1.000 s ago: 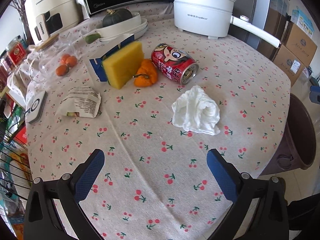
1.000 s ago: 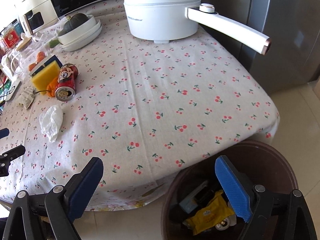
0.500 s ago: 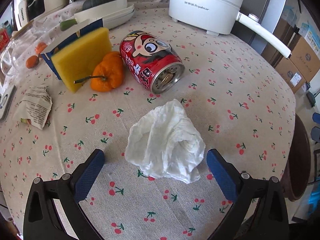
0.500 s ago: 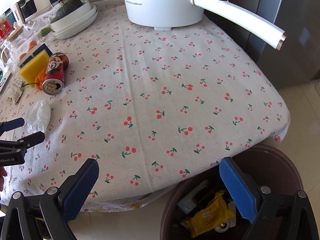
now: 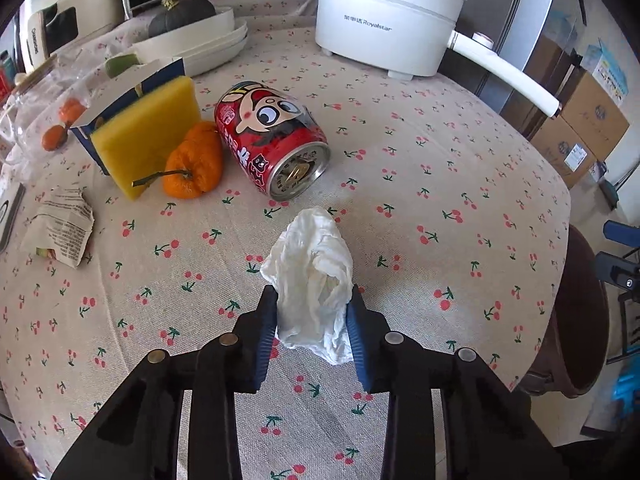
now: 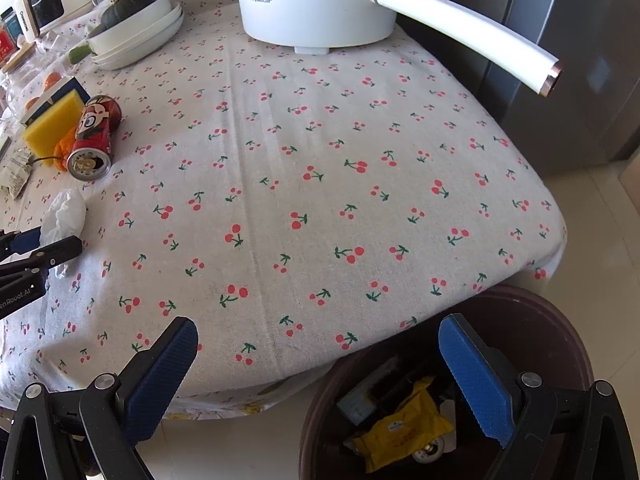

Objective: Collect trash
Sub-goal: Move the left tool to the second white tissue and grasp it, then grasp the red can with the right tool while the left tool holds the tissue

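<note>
A crumpled white tissue (image 5: pixel 310 252) lies on the cherry-print tablecloth (image 5: pixel 420 184). My left gripper (image 5: pixel 313 300) is closing its jaws on it, and both blue pads press into its near part. The right wrist view shows the same tissue (image 6: pixel 66 212) and left gripper (image 6: pixel 44 240) at the far left. My right gripper (image 6: pixel 318 326) hangs open and holds nothing, at the table's edge above a brown trash bin (image 6: pixel 560 320) with a yellow packet (image 6: pixel 400 420) inside. A red drink can (image 5: pixel 268 136) on its side and a crumpled printed wrapper (image 5: pixel 62 226) also lie on the cloth.
Beside the can sit a yellow sponge (image 5: pixel 146 128) and an orange pepper (image 5: pixel 196 160). A white electric pot (image 5: pixel 384 20) stands at the back, its long handle (image 6: pixel 472 28) reaching over the table's right side. Stacked white dishes (image 6: pixel 136 36) hold a dark squash. Cardboard boxes (image 5: pixel 592 120) stand beyond the table.
My left gripper moved forward over the cloth to the tissue and went from wide open to closed on it. The right gripper sank a little toward the bin and stayed open.
</note>
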The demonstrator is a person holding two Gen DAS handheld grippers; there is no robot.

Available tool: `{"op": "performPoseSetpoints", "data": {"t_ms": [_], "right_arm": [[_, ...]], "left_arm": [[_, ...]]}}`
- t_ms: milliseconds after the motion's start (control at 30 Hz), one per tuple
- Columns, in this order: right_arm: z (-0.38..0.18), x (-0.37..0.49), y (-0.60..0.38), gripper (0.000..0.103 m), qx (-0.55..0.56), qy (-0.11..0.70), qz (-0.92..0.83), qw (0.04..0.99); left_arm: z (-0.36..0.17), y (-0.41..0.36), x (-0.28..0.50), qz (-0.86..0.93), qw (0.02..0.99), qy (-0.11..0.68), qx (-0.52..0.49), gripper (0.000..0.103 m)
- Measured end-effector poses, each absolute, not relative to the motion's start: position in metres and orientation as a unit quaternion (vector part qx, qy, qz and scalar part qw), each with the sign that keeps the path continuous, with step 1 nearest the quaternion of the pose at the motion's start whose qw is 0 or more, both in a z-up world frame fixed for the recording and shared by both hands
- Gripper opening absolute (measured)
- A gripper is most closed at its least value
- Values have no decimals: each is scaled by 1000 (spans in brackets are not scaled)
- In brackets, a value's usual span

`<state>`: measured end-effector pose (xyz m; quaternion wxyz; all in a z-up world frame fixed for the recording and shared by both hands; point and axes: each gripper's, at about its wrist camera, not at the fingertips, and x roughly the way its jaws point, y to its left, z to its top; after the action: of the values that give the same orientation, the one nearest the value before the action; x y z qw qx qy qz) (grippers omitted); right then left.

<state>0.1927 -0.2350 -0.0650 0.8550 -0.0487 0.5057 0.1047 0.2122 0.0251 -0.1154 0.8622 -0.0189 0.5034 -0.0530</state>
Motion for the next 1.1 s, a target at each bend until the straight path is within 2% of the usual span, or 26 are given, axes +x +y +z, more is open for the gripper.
{"op": "performPoseSetpoints", "data": {"t_ms": [500, 933, 1100], "right_arm": [[-62, 226, -113, 100, -24, 475, 167, 864], [-95, 261, -24, 99, -27, 435, 180, 882], [-102, 270, -19, 91, -19, 424, 179, 887]], "left_arm": [[-68, 119, 173, -7, 887, 458, -56, 31], [-63, 175, 168, 28, 884, 455, -106, 31], [-65, 175, 169, 24, 882, 457, -111, 31]]}}
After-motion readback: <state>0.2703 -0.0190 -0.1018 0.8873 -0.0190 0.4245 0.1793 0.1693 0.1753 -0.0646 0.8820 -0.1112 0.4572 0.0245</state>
